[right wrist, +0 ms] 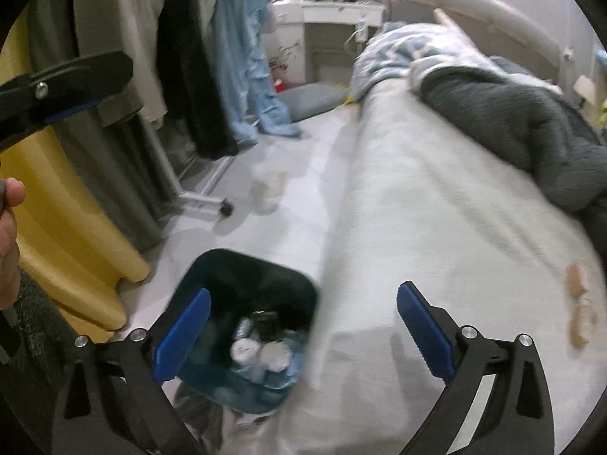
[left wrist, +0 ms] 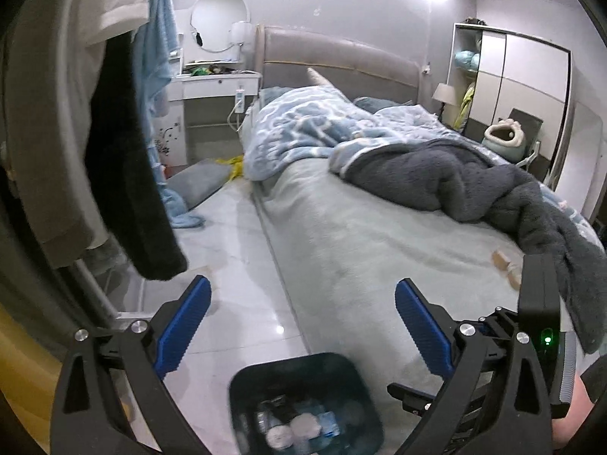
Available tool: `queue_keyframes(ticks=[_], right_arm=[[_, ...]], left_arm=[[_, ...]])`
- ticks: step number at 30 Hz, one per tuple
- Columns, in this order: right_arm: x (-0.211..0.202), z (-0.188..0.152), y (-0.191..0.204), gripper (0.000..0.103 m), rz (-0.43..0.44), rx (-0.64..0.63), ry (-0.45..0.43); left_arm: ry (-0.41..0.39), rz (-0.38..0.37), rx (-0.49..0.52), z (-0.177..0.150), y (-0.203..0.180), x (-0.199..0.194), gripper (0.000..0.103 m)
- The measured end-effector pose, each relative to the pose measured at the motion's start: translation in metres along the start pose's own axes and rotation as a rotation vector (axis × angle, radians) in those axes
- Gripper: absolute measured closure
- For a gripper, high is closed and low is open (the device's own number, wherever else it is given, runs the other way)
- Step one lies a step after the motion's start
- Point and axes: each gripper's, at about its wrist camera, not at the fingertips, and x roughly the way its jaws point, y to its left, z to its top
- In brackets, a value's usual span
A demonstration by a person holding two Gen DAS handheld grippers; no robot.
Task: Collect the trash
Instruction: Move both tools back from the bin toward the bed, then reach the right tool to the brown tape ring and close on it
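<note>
A dark blue trash bin stands on the floor beside the bed, holding crumpled white paper and dark scraps. It also shows in the right wrist view. My left gripper is open and empty above the bin. My right gripper is open and empty, over the bin's right side and the bed edge. Small tan scraps lie on the pale sheet near the bed's right edge; they also show, blurred, in the right wrist view.
A bed with a blue patterned quilt and a grey blanket fills the right. Clothes hang on a wheeled rack at left. A yellow object stands near the bin. A white desk is at the back.
</note>
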Motion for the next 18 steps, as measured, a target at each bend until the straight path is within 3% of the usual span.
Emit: queue_keyframes(ticks=[6,13,18], right_arm=[[-0.027,-0.009,-0.062,0.003,-0.075,0.086,-0.072],[-0.057,-0.023,-0.127,0.003,-0.124,0.201,-0.142],[-0.072,-0.034,-0.173,0.003,-0.171,0.27,-0.173]], left_arm=[[0.003,-0.072,-0.023,0.005,-0.034,0.018,0.003],[0.015,-0.083,0.057,0.005,-0.076,0.035,0.003],[-0.016,-0.163,0.097,0.008,-0.096,0.041,0.003]])
